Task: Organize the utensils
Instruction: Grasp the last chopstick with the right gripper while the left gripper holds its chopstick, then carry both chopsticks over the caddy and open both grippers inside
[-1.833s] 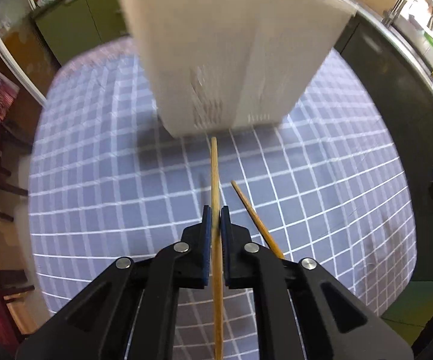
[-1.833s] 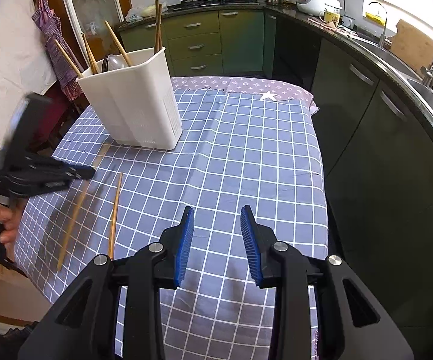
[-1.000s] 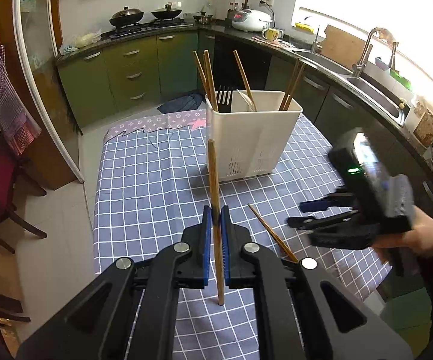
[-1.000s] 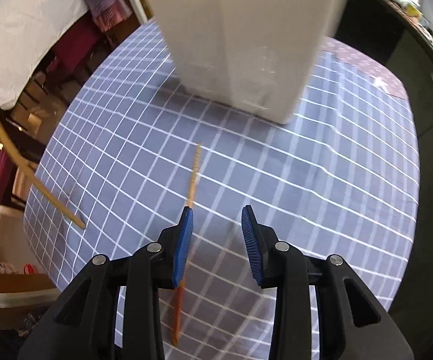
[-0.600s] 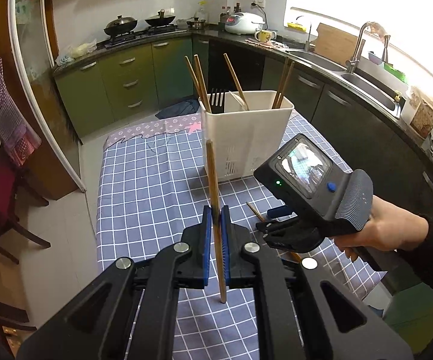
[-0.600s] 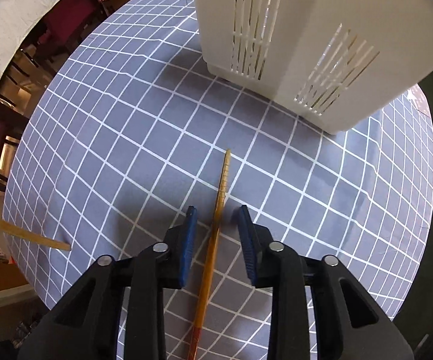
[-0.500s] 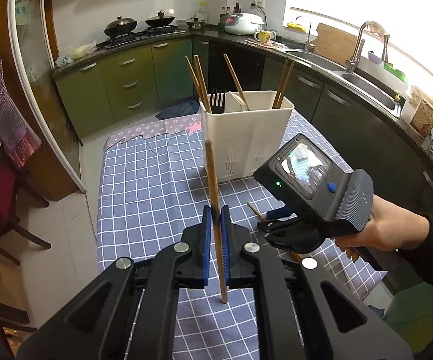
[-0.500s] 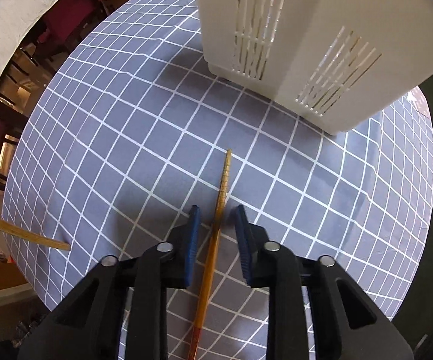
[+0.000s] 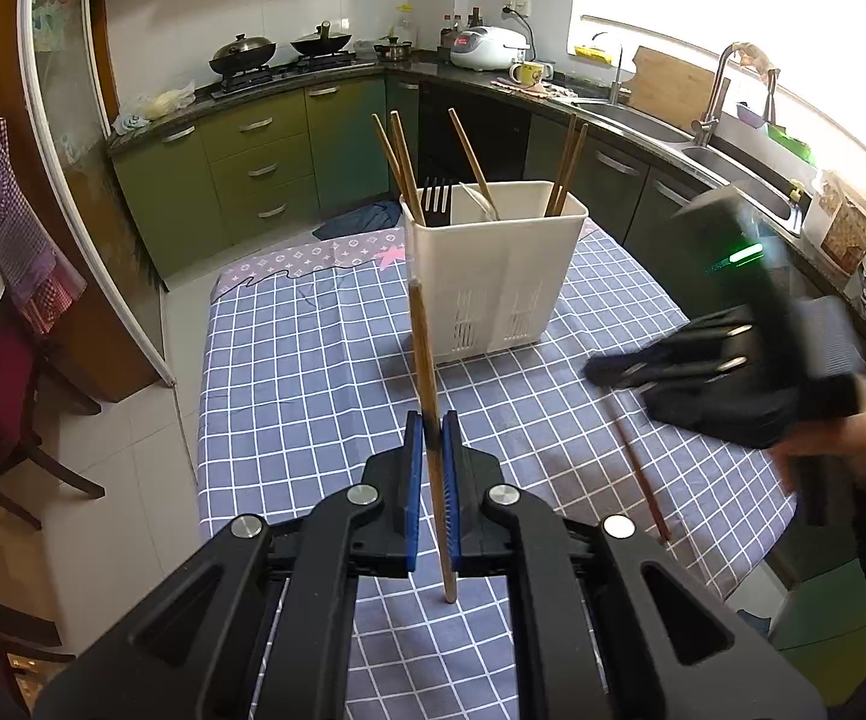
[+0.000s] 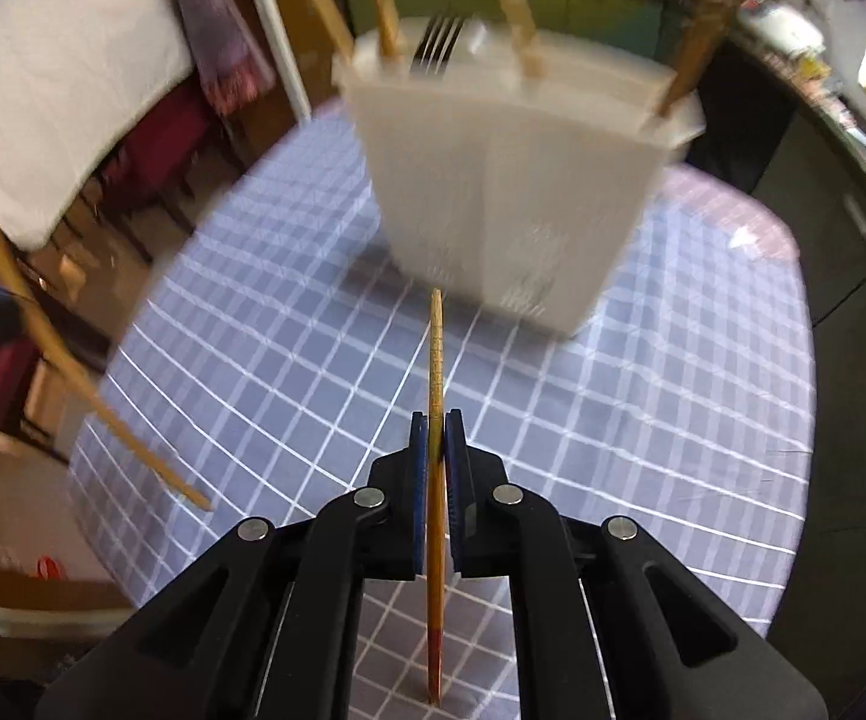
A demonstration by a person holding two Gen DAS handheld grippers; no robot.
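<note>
My left gripper [image 9: 428,423] is shut on a wooden chopstick [image 9: 424,354], held upright above the table in front of the white utensil holder [image 9: 496,267]. The holder has several chopsticks, a black fork and a spoon in it. My right gripper [image 10: 436,420] is shut on a second chopstick [image 10: 436,360], lifted off the cloth and pointing at the holder [image 10: 517,192]. In the left wrist view the right gripper [image 9: 598,371] is blurred at the right with its chopstick [image 9: 643,480] slanting down below it. In the right wrist view the left gripper's chopstick [image 10: 73,372] shows at the left.
The table has a blue checked cloth [image 9: 301,372]. Green kitchen cabinets [image 9: 265,168] and a counter with a sink [image 9: 661,126] run behind and to the right. Dark chairs [image 9: 7,408] stand left of the table.
My right gripper has shut on the chopstick that lay on the cloth and lifted it, swinging up and to the right. My left gripper holds its chopstick much as before.
</note>
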